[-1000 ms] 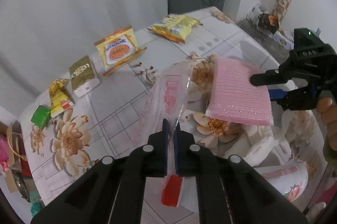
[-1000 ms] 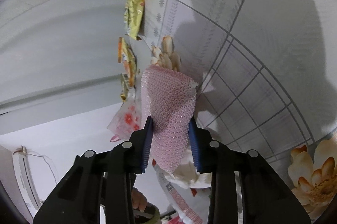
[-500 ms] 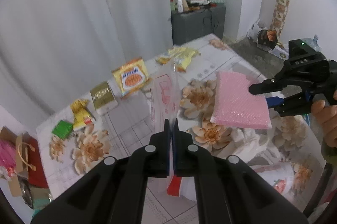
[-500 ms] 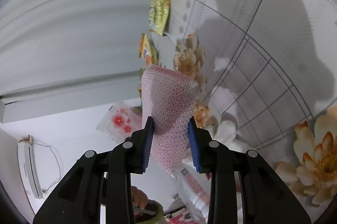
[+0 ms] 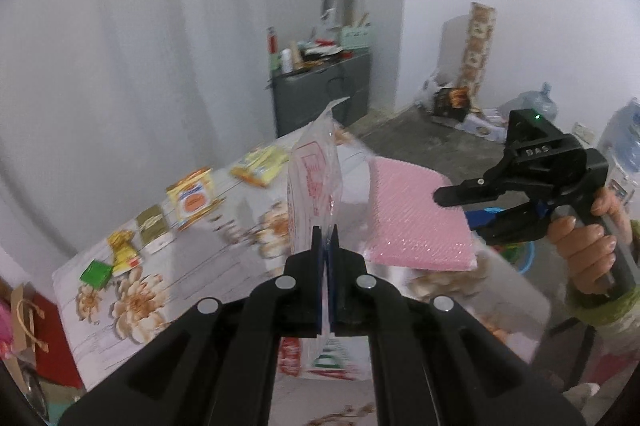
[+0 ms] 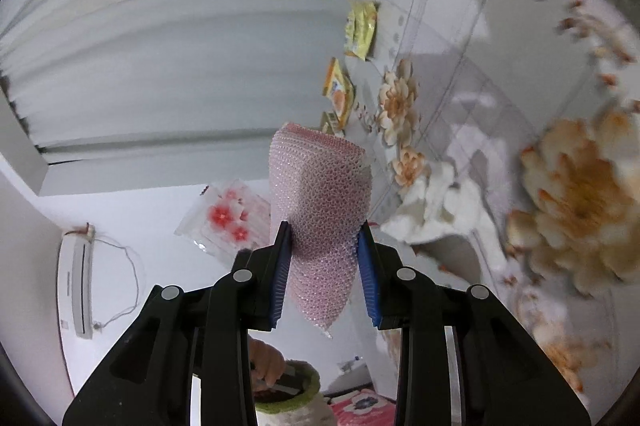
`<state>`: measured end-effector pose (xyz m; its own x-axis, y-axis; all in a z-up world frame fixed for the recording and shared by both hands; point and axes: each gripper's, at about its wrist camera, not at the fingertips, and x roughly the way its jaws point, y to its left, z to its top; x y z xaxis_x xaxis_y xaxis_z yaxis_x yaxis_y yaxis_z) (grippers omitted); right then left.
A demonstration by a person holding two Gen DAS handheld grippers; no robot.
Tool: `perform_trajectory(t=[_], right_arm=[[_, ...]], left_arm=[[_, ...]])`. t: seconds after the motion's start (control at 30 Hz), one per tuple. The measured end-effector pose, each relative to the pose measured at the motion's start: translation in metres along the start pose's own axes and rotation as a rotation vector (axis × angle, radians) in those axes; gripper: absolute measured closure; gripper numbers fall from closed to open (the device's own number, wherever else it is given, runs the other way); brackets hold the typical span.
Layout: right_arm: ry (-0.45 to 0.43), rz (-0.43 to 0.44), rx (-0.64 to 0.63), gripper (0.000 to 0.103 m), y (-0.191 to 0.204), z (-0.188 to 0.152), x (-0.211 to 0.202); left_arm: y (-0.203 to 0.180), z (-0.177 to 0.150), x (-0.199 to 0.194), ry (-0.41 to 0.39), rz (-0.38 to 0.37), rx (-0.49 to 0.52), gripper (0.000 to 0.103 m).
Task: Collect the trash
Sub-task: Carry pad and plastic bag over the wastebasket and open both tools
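My left gripper (image 5: pixel 326 238) is shut on a clear plastic wrapper (image 5: pixel 316 177) with red print, held up above the flowered table (image 5: pixel 208 266). That wrapper (image 6: pixel 228 218) also shows in the right wrist view, hanging in the air at the left. My right gripper (image 6: pixel 322 250) is shut on a pink bubble-textured pad (image 6: pixel 320 193), its blue pads pressing both sides. In the left wrist view the right gripper (image 5: pixel 452 201) holds the pink pad (image 5: pixel 416 222) flat, to the right of the wrapper. A hand (image 5: pixel 584 250) grips its handle.
Several snack packets lie along the table's far edge: yellow (image 5: pixel 260 165), orange (image 5: pixel 192 197), gold (image 5: pixel 152 226), a small yellow one (image 5: pixel 122 254) and a green one (image 5: pixel 96 272). Crumpled white tissue (image 6: pixel 436 209) lies on the table. A grey cabinet (image 5: pixel 320 93) stands behind.
Both grippers have risen away from the table with the wrapper and the pink pad still held. The table and packets now look smaller and lower in both views.
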<state>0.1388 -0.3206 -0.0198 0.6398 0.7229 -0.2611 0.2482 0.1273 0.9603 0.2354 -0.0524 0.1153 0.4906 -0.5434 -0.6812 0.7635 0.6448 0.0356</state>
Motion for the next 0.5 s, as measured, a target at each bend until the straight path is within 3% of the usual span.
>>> perform_trajectory(t=[0.33, 0.5], right_arm=[[-0.249, 0.013, 0.041, 0.073, -0.05, -0.044, -0.145], [-0.452, -0.013, 0.109, 0.073, -0.09, -0.069, -0.228]], left_arm=[[-0.108, 0.025, 0.009, -0.023, -0.216, 0.086, 0.102], [-0.186, 0.04, 0.033, -0.001, -0.357, 0.149, 0.102]])
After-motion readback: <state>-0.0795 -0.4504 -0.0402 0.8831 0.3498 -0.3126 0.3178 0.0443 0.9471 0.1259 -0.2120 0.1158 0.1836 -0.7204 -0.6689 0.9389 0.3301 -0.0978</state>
